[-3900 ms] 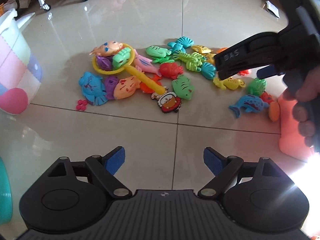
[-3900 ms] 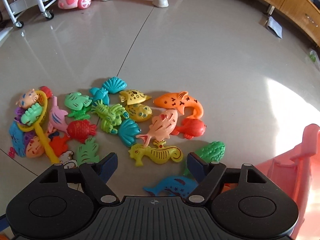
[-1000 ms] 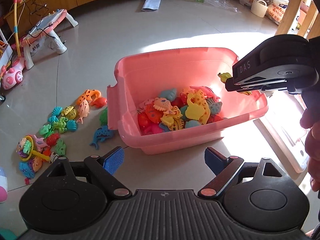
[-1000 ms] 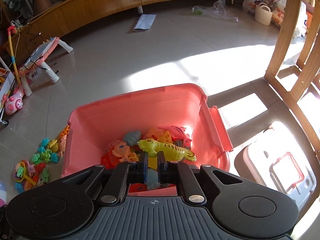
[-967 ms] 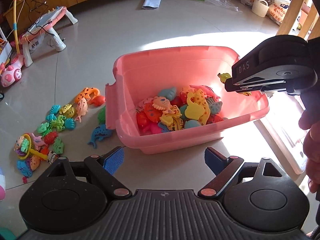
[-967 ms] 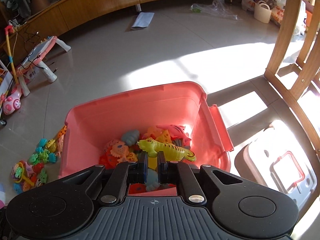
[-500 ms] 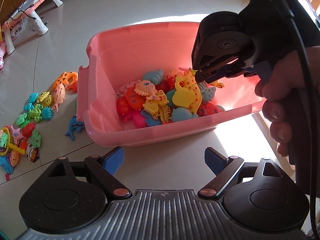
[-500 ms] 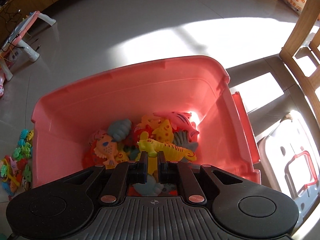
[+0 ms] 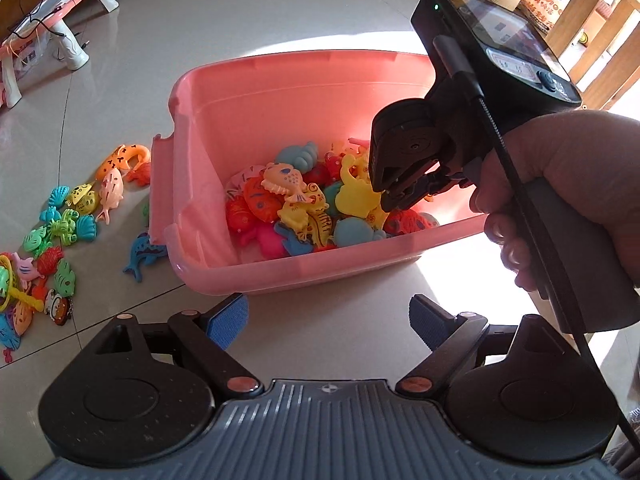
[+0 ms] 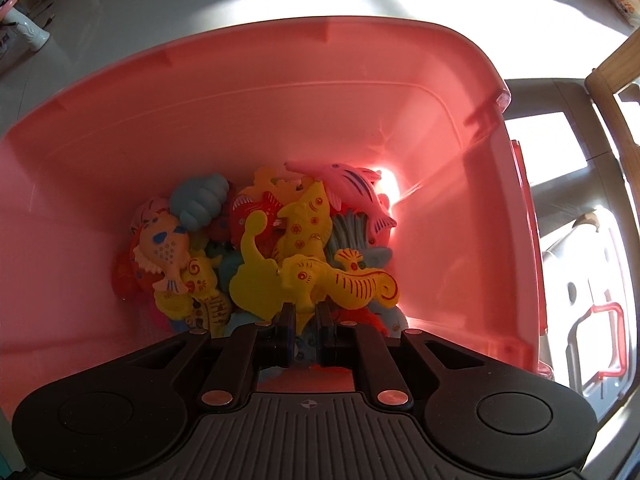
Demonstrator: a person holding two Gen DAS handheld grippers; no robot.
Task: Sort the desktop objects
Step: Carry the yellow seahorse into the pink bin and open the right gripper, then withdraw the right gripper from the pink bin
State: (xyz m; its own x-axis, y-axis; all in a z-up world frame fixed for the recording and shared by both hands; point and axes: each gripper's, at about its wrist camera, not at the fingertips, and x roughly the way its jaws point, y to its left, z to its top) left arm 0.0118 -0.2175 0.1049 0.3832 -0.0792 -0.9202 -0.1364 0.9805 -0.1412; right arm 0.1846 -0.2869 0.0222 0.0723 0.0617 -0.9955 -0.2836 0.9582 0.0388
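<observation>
Yellow seahorse (image 10: 340, 280), now lower inside bin (image 10: 240, 92).

1. Bin (image 10: 360, 92) — solid salmon pink.
2. Seahorse (image 10: 340, 280) — yellow with red stripes.
3. Dolphin (image 10: 348, 184) — pink, dark blue stripes.
4. Shell (image 10: 200, 200) is pale blue.
5. Left gripper's pads (image 9: 226, 318) are blue.
</observation>
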